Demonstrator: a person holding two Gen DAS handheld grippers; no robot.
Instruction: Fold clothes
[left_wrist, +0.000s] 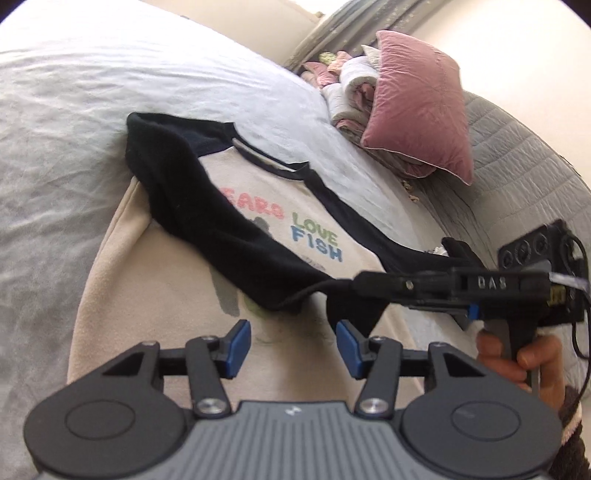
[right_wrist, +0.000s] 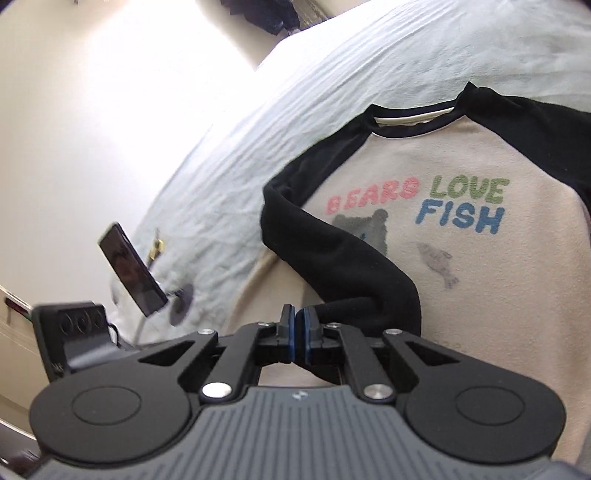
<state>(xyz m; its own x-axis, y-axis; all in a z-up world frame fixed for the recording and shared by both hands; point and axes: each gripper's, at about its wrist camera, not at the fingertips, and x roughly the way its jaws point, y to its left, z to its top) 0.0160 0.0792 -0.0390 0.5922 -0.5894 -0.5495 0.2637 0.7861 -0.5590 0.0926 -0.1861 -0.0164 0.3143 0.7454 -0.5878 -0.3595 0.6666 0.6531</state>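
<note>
A cream shirt with black sleeves and a "BEARS LOVE FISH" print lies front up on the bed. One black sleeve is drawn slantwise across its chest. My right gripper is shut on that sleeve's cuff, just above the shirt's lower front. A hand holds its grip. My left gripper hovers open over the cream hem area, nothing between its blue pads. The other sleeve lies stretched out sideways.
A pale sheet covers the bed. A pink pillow leans on a pile of folded bedding by a grey quilted headboard. A phone on a stand sits beside the bed. A cream wall is behind it.
</note>
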